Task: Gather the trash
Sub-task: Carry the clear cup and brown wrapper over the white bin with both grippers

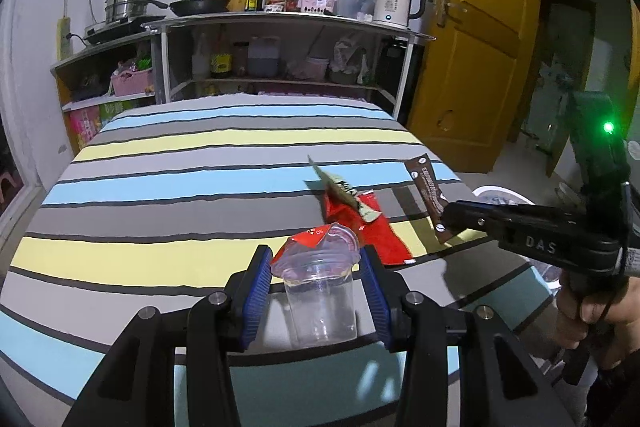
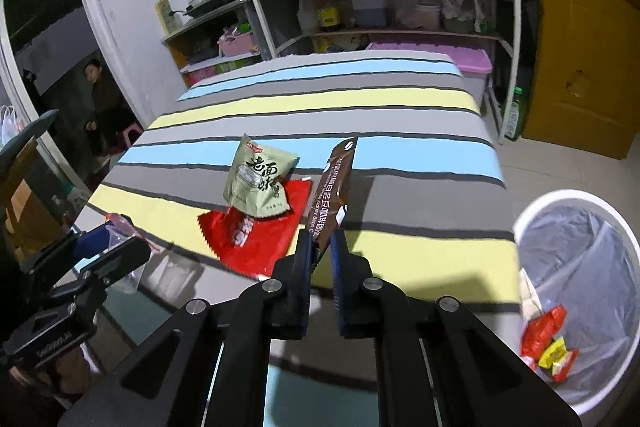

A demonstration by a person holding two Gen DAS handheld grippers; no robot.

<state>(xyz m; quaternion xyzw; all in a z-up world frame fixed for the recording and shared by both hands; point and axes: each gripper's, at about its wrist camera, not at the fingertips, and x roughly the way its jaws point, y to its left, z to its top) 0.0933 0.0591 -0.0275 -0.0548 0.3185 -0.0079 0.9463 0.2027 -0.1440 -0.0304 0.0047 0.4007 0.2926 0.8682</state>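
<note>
The left gripper [image 1: 316, 279] had its jaws spread wide yet clamped on a clear plastic cup [image 1: 320, 303], the ribbed blue pads [image 1: 256, 291] pressing the cup's walls from both sides just below its rim. The cup was thin and see-through, standing roughly upright, with a red-printed film lid [image 1: 316, 239] peeled and crumpled over its mouth. This gripper pointed downward over the near edge of the tabletop [image 1: 160, 187], which was covered in a cloth of grey, pale blue and yellow stripes edged with thin black lines.

The right gripper [image 2: 323, 247] had its jaws clenched almost fully together on the lower end of a long brown sachet [image 2: 334, 187]. The sachet was narrow, glossy and flat, with white lettering along it, and it stood up from the jaws toward twelve o'clock, tilted slightly to one o'clock, lifted clear of the cloth. In the left wrist view that gripper reached in from three o'clock, and a hand [image 1: 600, 311] gripped its handle at the picture's right edge.

On the cloth, at about ten o'clock from the right jaws, a puffy green snack packet [image 2: 258, 183] lay partly over a flat red wrapper [image 2: 256, 239] with a serrated edge. At four o'clock from the right jaws, beside the table on the tiled floor, stood a round white bin [image 2: 576, 203] lined with a translucent grey bag, with red and yellow wrappers [image 2: 548, 343] lying inside.
</note>
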